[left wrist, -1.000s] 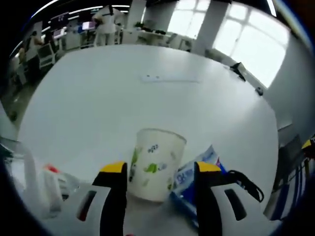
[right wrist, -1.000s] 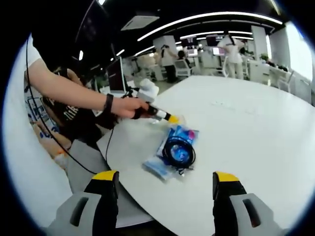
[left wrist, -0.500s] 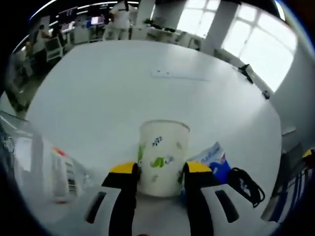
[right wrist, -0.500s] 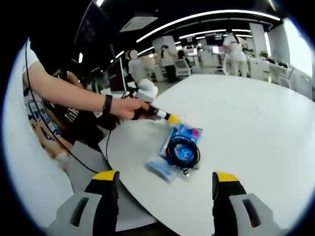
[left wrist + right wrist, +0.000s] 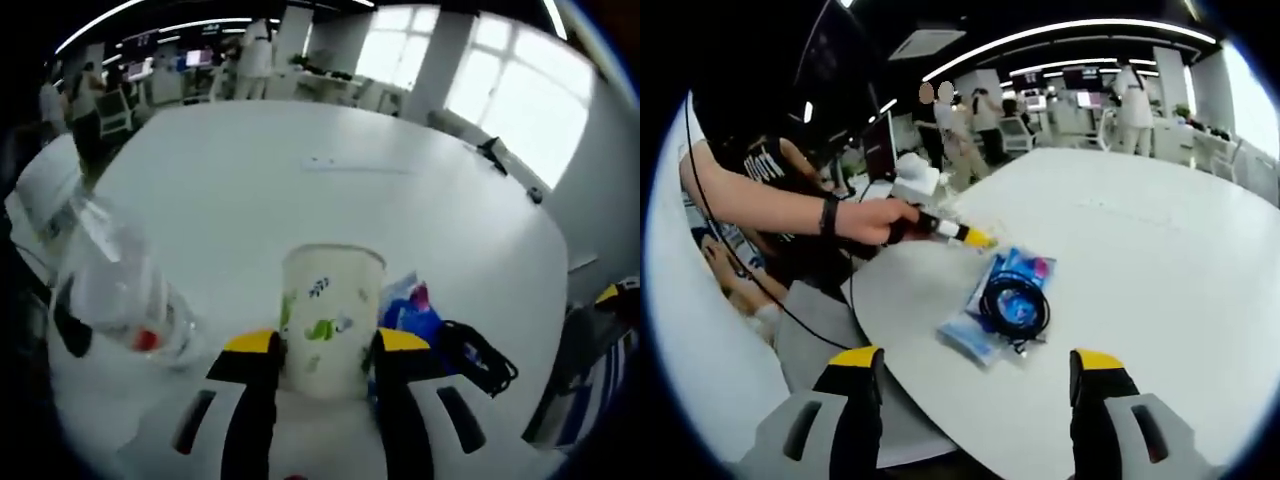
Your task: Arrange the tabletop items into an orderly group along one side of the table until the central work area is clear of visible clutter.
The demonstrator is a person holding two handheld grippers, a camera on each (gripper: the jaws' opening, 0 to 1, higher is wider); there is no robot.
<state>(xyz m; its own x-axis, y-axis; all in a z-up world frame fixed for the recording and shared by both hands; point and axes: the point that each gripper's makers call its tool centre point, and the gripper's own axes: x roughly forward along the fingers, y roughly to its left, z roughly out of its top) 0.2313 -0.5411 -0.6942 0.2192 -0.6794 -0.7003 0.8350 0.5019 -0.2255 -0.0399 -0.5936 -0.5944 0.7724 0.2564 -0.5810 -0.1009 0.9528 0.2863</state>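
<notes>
A white paper cup point(image 5: 330, 320) with green prints stands upright between my left gripper's point(image 5: 325, 345) yellow-tipped jaws, which are shut on its lower half. Just right of it lie a blue packet point(image 5: 408, 308) and a black coiled cable point(image 5: 478, 355). A clear plastic bottle point(image 5: 120, 295) with a red cap lies on its side to the left. In the right gripper view the blue packet point(image 5: 985, 315) lies on the white table point(image 5: 1140, 260) with the cable coil point(image 5: 1012, 305) on top. My right gripper point(image 5: 975, 362) hangs open above the near table edge, nothing between its jaws.
A person's hand point(image 5: 872, 220) holds the left gripper's handle beyond the packet. A flat socket plate point(image 5: 345, 163) sits in the table's middle point(image 5: 300, 200). Office desks, chairs and standing people lie past the far edge.
My left gripper's jaws closed onto the paper cup and stay shut on it. The left camera swung, bringing the bottle further into view. The right gripper has barely moved.
</notes>
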